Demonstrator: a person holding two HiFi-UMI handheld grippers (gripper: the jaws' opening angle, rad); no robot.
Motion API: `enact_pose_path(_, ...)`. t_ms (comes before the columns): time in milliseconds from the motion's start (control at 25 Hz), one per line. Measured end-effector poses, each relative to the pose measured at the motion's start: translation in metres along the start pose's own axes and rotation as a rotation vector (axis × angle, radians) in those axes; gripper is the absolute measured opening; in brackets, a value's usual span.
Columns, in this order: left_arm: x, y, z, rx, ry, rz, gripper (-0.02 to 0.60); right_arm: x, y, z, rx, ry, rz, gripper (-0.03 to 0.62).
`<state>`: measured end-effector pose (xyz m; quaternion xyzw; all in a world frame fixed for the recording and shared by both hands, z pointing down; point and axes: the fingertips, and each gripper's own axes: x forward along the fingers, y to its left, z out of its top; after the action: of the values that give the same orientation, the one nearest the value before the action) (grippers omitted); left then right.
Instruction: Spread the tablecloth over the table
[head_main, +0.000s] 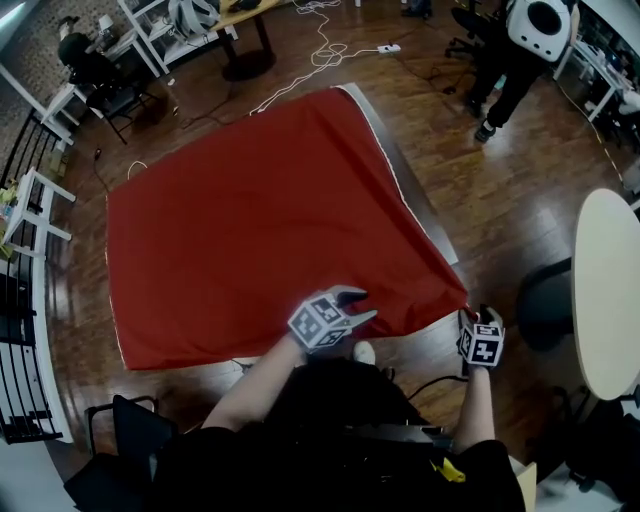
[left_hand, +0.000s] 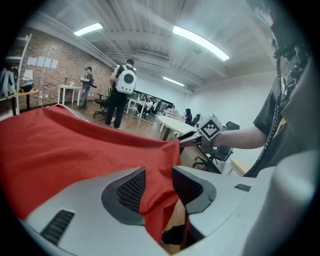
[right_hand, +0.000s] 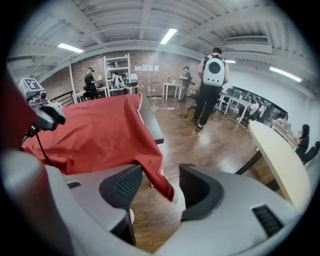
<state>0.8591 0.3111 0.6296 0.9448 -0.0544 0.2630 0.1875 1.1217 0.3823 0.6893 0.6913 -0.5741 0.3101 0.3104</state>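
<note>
L gripper (left_hand: 159, 189): jaws apart, fold of red tablecloth (left_hand: 75, 150) hangs loose btwn the pads, not pinched. Rest of cloth spreads off to the left and back. R gripper (left_hand: 189, 142) sits at the cloth's far corner, marker cube on top; grip unclear from here. Bkgd: person (left_hand: 120, 107) w/ white backpack (left_hand: 127, 79), brick wall (left_hand: 55, 55), pale table (left_hand: 176, 125).

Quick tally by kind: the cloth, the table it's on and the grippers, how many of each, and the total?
tablecloth: 1
table: 1
grippers: 2, the left gripper and the right gripper
total: 4
</note>
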Motion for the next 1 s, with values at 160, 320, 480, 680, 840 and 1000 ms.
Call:
enact_pose_path(160, -0.015, 0.015, 0.024, 0.005, -0.067, 0.051, 0.169, -0.014, -0.026, 0.012, -0.072, 0.057, -0.055, 0.239)
enact_pose_path(320, -0.026, 0.023, 0.034, -0.008, -0.099, 0.079, 0.169, -0.034, -0.045, 0.029, -0.081, 0.040, -0.162, 0.187)
enact_pose_path(480, -0.043, 0.040, 0.046, 0.038, -0.175, 0.208, 0.108, -0.050, -0.040, 0.075, -0.033, -0.177, -0.182, 0.072)
enact_pose_path(680, -0.080, 0.056, 0.093, 0.085, -0.374, 0.397, 0.000, -0.080, 0.014, 0.152, -0.066, -0.530, -0.073, 0.008)
enact_pose_path(840, -0.106, 0.058, 0.119, 0.106, -0.461, 0.462, 0.000, -0.092, 0.052, 0.196, -0.104, -0.658, 0.008, 0.008)
enact_pose_path(1000, -0.134, 0.065, 0.124, 0.124, -0.516, 0.540, 0.000, -0.087, 0.082, 0.219, -0.147, -0.679, 0.057, 0.008)
